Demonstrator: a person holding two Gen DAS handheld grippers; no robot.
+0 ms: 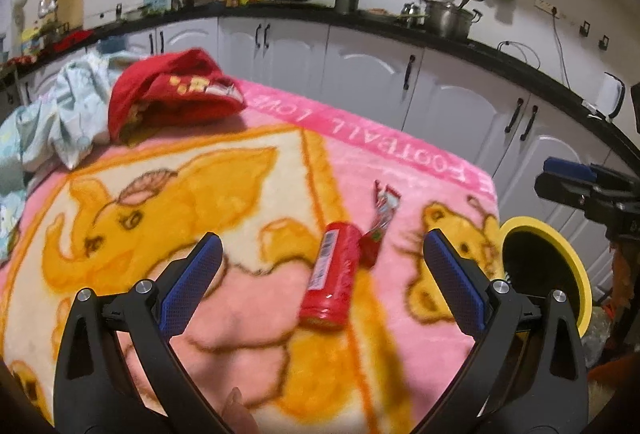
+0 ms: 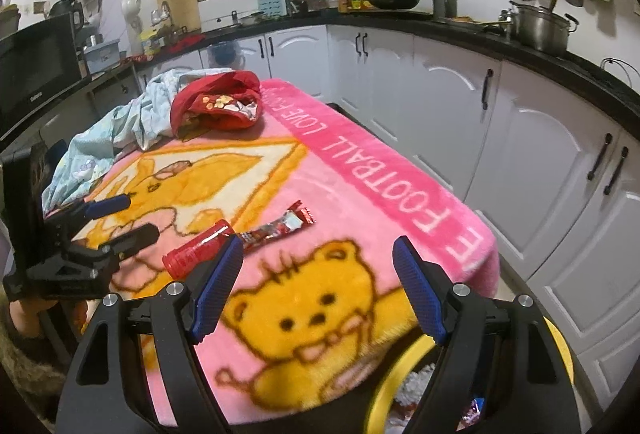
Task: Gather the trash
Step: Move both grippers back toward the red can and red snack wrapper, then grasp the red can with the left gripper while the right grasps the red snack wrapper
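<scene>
blanket [image 1: 248, 162]: pink, covers the table, fills centre of both views; right edge drops toward white cabinets [image 1: 440, 94]
bin [image 1: 576, 266]: yellow rim, right of frame, just beside blanket's edge
clothes [image 1: 172, 94]: red and pale heap, upper left, well apart from trash
bottle [image 1: 334, 278]: red, lying flat, centre, open blanket around it
wrapper [image 1: 384, 210]: touching bottle's far end
left gripper [image 1: 320, 254]: jaws wide apart, empty, bottle between them, untouched
right gripper [image 2: 318, 254]: jaws wide apart, empty, over the blanket's near edge
</scene>
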